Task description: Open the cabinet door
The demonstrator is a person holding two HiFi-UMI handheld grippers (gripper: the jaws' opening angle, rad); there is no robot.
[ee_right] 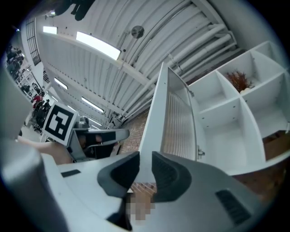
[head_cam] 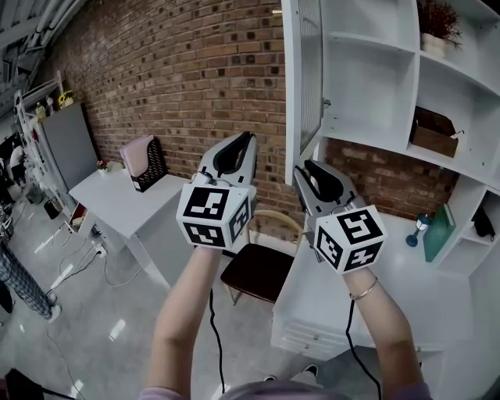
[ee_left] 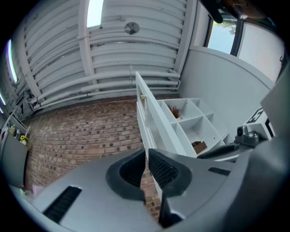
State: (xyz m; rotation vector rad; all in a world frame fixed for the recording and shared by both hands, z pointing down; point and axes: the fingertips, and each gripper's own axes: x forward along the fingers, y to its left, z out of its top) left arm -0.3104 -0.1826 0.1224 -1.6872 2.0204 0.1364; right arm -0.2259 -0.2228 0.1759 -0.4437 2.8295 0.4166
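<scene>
The cabinet door (head_cam: 301,78) is open, swung out from the left side of the white wall cabinet (head_cam: 406,86) so that it stands edge-on to the head view, with its ribbed panel facing the shelves. A small metal fitting (head_cam: 326,101) sits on its inner side.

The right gripper (head_cam: 306,172) points upward just under the door's lower corner. In the right gripper view, its jaws (ee_right: 146,158) stand partly apart, and the door's white frame (ee_right: 156,118) shows through the gap between them. It appears to lie beyond the pads, and no pad is seen pressing on it.

The left gripper (head_cam: 248,141) is raised to the left of the door, clear of it. Its jaws (ee_left: 147,156) are almost together with only a thin slit between them, and nothing is in it.

The 2 marker cubes (head_cam: 215,212) and (head_cam: 350,237) face the head camera. A bracelet (head_cam: 363,291) circles the right wrist.

Inside the cabinet, a potted dried plant (head_cam: 437,23) stands on the top shelf and a brown box (head_cam: 433,134) sits 1 shelf lower. Under the cabinet, a green book (head_cam: 439,230) and a small blue object (head_cam: 420,226) stand on a white counter (head_cam: 437,297).

Behind everything runs a brick wall (head_cam: 180,70). A chair (head_cam: 262,269) with a dark seat stands below the grippers. Farther left, a white desk (head_cam: 117,203) carries a black rack holding a pink folder (head_cam: 144,160).
</scene>
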